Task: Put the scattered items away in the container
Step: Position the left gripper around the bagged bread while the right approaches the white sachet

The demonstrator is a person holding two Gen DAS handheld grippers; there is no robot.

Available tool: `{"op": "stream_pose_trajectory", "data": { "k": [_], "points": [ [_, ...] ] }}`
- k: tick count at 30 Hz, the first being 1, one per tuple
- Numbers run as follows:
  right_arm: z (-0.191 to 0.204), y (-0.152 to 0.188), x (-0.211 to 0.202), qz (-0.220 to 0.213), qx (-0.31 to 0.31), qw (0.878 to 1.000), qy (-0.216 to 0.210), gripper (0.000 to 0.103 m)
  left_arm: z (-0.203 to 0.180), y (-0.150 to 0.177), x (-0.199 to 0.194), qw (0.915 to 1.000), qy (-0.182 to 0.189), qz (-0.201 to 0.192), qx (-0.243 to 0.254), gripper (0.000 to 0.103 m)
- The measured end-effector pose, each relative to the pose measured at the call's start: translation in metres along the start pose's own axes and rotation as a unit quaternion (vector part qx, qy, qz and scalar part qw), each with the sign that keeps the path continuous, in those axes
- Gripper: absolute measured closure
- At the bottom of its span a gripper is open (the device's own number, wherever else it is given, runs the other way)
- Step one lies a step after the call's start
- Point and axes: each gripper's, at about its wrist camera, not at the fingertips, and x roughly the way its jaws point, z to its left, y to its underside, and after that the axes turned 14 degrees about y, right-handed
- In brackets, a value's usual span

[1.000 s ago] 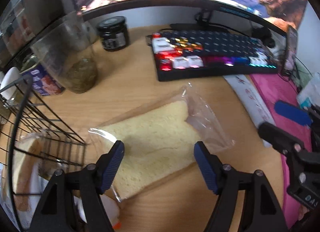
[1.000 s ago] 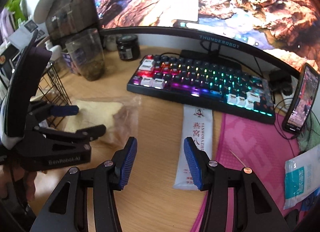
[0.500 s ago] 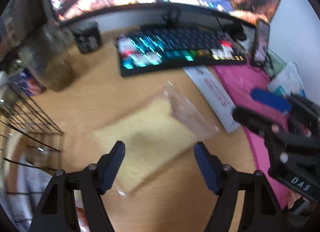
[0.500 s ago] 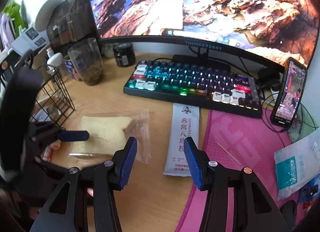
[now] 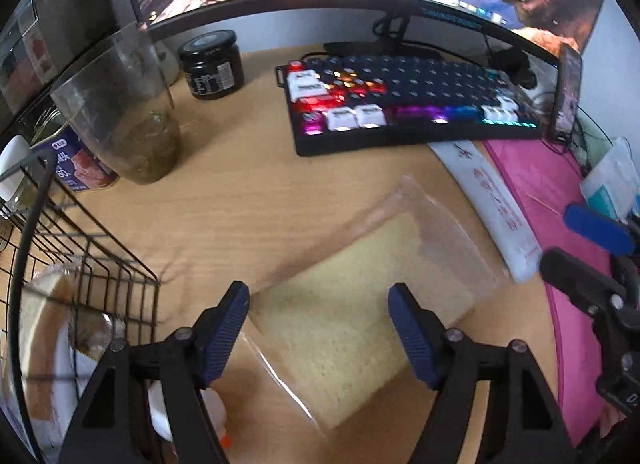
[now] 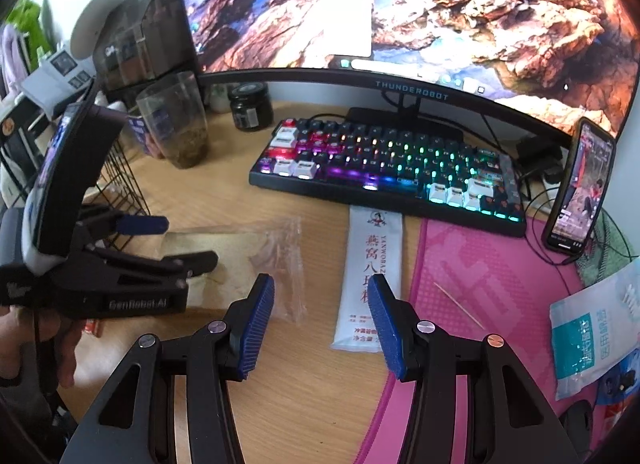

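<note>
Left wrist view shows the left gripper (image 5: 318, 330) with its jaws wide apart and nothing between them, hanging over the bagged slice of bread (image 5: 352, 328), which lies flat on the wooden desk (image 5: 248, 191) just beside the wire basket (image 5: 92, 264). The main danger, in my judgement, is the bag itself: the plastic is thin and slippery and one loose end sticks out toward the keyboard (image 5: 404, 103), so the pads may catch only the film and the bread can slide or tear, or a hard squeeze can crush the soft slice. A flat thing on a flat desk is also difficult to take from above, because the fingers may scrape the wood. The basket rim stands close on the left, so the left finger could knock the wires when the slice is lifted over. Already another slice of bread seems to lie inside the basket, so room there is less. The right gripper (image 6: 320, 322) is also wide open and empty, above the desk edge near the white sachet (image 6: 370, 276) and the pink mat (image 6: 500, 284); the two grippers are near to each other and could collide. A glass cup (image 5: 120, 107), a dark jar (image 5: 212, 63) and a phone (image 6: 580, 187) stand further back, apart from the work.
</note>
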Motion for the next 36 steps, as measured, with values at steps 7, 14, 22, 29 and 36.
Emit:
{"op": "stream_pose_trajectory", "data": {
  "k": [7,14,22,29,36],
  "points": [
    [0.005,0.018,-0.001,0.021,-0.012,1.0,0.0,0.054,-0.025,0.025,-0.009,0.9989,0.036,0.024,0.019,0.027],
    [-0.001,0.04,-0.005,0.048,-0.012,0.999,0.007,0.054,-0.016,0.011,-0.031,0.9994,0.034,-0.009,0.007,0.027],
    [0.012,0.05,0.017,0.076,-0.029,0.997,0.006,0.054,0.008,0.009,-0.009,0.9998,-0.005,0.017,-0.001,0.026],
    [0.021,0.04,0.032,0.07,-0.034,0.997,0.011,0.054,-0.009,0.025,-0.012,0.9985,0.033,0.039,0.021,0.026],
    [0.024,0.028,0.04,0.059,-0.03,0.998,0.008,0.054,-0.022,0.034,-0.015,0.9954,0.069,0.059,0.032,0.027]
  ]
}}
